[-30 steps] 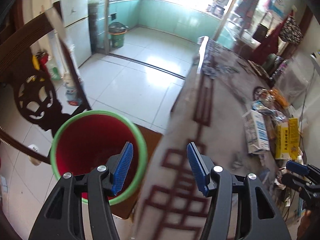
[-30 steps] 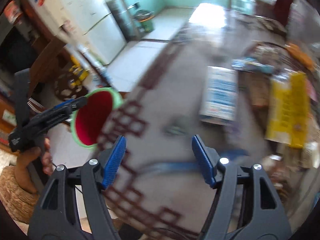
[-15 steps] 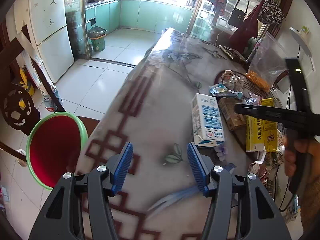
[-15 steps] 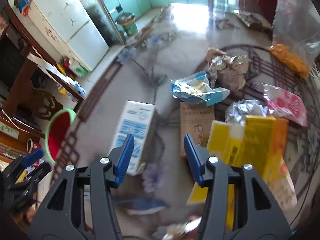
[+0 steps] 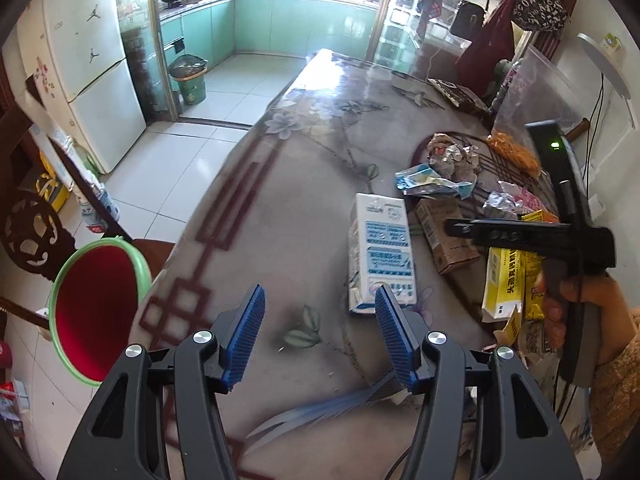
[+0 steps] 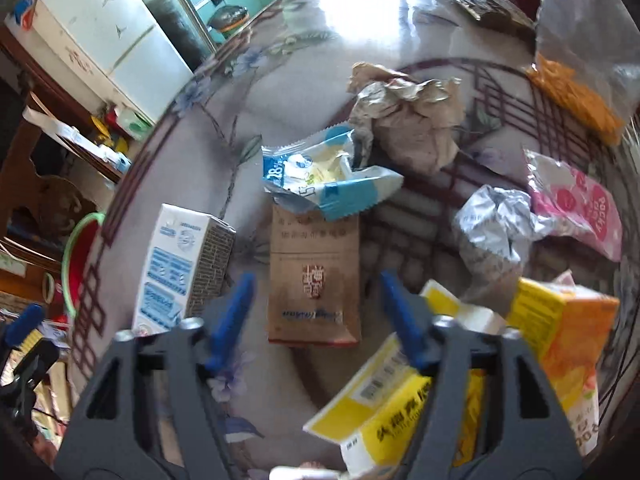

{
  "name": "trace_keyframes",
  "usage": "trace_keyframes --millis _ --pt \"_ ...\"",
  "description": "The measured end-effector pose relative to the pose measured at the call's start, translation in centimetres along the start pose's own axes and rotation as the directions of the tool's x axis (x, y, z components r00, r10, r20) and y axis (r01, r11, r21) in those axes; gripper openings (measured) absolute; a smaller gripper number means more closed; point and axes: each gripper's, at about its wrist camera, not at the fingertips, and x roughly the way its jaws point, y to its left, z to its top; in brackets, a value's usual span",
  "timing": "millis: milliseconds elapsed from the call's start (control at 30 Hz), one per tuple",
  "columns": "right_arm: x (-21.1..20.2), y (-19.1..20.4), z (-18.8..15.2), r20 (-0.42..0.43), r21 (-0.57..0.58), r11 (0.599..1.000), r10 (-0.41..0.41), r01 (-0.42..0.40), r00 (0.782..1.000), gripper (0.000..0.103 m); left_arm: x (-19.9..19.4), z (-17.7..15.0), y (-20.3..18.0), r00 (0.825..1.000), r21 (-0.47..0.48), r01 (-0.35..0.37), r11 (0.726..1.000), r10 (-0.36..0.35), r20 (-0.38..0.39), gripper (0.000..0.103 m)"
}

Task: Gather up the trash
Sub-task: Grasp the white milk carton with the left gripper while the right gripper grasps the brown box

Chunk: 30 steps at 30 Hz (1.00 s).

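The table (image 5: 280,184) is piled with trash near the red bin (image 5: 96,312), and both the left gripper (image 5: 318,334) and right gripper (image 6: 316,316), just opened again, gape empty, so the brown box (image 6: 314,276) could slide away if pinched crooked.

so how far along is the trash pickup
Nothing visibly done: the red bin beside the table shows no trash inside. Both tongs are open and empty; the right tongs, whose jaws have just been opening, hover over the brown carton. The milk carton, wrappers and yellow boxes remain.
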Motion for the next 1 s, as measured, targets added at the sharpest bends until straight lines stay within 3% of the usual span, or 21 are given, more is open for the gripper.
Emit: trace_keyframes --millis 133,200,400,567,700,800,900,1000 --pt "1.8 0.3 -0.4 -0.045 -0.029 0.999 -0.016 0.015 0.999 0.068 1.1 0.9 -1.9 1.0 0.045 0.007 0.999 -0.006 -0.017 0.055" --pt "2.4 0.4 -0.4 -0.048 -0.059 0.997 -0.054 0.052 0.997 0.052 2.0 1.3 -2.6 0.999 0.056 0.01 0.998 -0.008 -0.031 0.055" --pt "1.4 -1.2 -0.2 -0.023 -0.027 0.999 0.023 -0.024 0.999 0.052 5.2 2.3 -4.2 0.997 0.076 0.012 0.997 -0.006 -0.077 0.055" --pt "-2.0 -2.9 -1.2 0.046 0.019 0.996 0.085 -0.086 0.995 0.051 8.3 3.0 -5.1 0.993 0.09 0.011 0.996 0.0 -0.122 0.055" --pt "-4.7 -3.3 -1.9 0.1 0.025 0.997 0.067 -0.069 0.993 0.051 10.3 3.6 -5.9 0.992 0.101 0.021 0.995 -0.008 -0.125 0.064" --pt "-6.3 -3.1 -2.4 0.137 0.027 0.998 0.044 -0.048 0.99 0.052 11.3 4.0 -6.8 0.99 0.122 0.011 0.993 0.006 -0.139 0.063" --pt "-7.5 -2.6 -2.2 0.169 0.013 1.0 0.015 -0.017 0.985 0.052 11.2 4.2 -7.2 0.988 0.1 0.052 0.994 -0.037 -0.151 0.063" --pt "-7.8 -2.5 -1.7 0.185 0.012 1.0 0.01 -0.012 0.983 0.052 11.3 4.2 -7.7 0.987 0.13 0.054 0.99 -0.033 -0.154 0.063"
